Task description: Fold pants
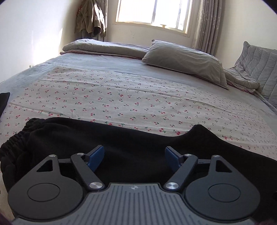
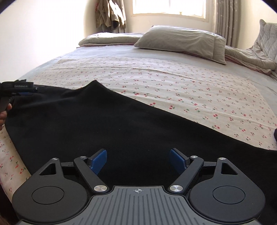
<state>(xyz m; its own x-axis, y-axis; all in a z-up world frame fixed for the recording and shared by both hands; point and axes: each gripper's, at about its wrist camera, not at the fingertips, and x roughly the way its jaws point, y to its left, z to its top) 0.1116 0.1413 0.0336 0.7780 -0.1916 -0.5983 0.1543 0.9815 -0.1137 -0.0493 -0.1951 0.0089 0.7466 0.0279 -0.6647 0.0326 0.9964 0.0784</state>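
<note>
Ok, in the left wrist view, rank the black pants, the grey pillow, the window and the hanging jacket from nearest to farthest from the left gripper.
1. Black pants: right under the open left gripper, waistband to the left.
2. Grey pillow: across the bed, right of centre.
3. Hanging jacket at far left and window at centre, both on the back wall: too close to call.

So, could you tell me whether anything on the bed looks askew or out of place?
Only slightly: the black pants lie flat but slant across the cherry-print sheet, and one edge peaks upward. Both grippers, left and right, are open.
</note>
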